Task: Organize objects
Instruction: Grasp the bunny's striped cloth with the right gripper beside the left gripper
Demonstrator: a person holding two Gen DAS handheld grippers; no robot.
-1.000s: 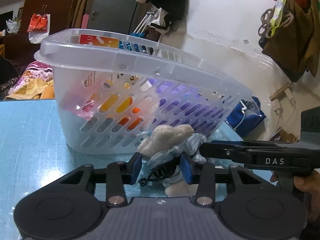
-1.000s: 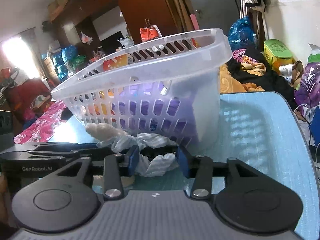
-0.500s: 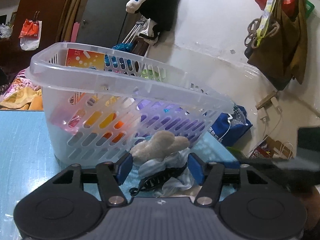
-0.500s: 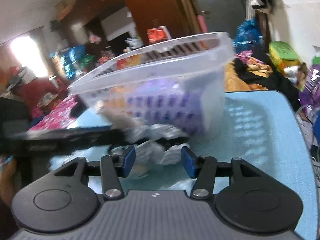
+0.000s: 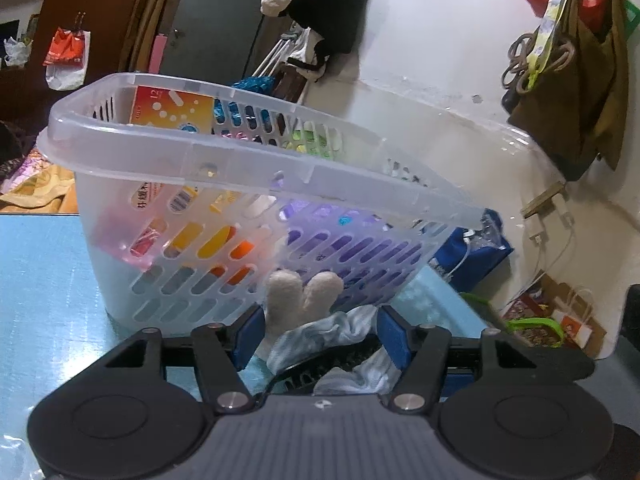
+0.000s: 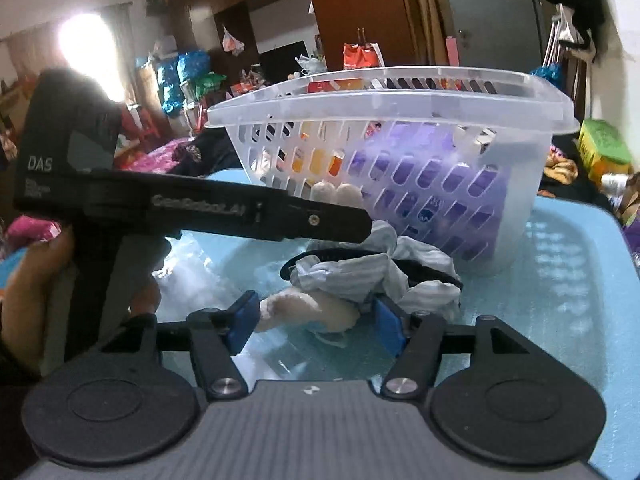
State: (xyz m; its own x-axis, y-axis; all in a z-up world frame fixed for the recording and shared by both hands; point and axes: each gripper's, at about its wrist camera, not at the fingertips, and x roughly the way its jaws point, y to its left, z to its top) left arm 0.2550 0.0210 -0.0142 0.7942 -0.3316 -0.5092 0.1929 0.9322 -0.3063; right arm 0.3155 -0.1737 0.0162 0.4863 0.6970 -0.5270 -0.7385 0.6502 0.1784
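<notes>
A see-through plastic basket with slotted sides stands on the shiny blue worktop. Inside it are colourful packs, and an orange box with white dots leans near its back edge.

In front of the basket lies a small heap of soft things: a fuzzy cream toy with two round ends, a crumpled pale blue-and-white striped cloth and a thin black strap that runs through the cloth. The fuzzy toy's ends touch the basket's wall. In the right wrist view, more of the cream toy lies flat on the worktop under the cloth.

The left claw is spread, and its jaws have just been opening. The cloth and the toy sit between its blue pads, but the pads are not squeezing them.

The right claw is spread too, and its jaws have just been opening. The cream toy and an edge of the cloth lie between its blue pads; I cannot tell if the right-side pad touches the cloth.

In the right wrist view, the left claw's black body crosses the picture from the left, above the heap. A person's hand holds its handle.
</notes>
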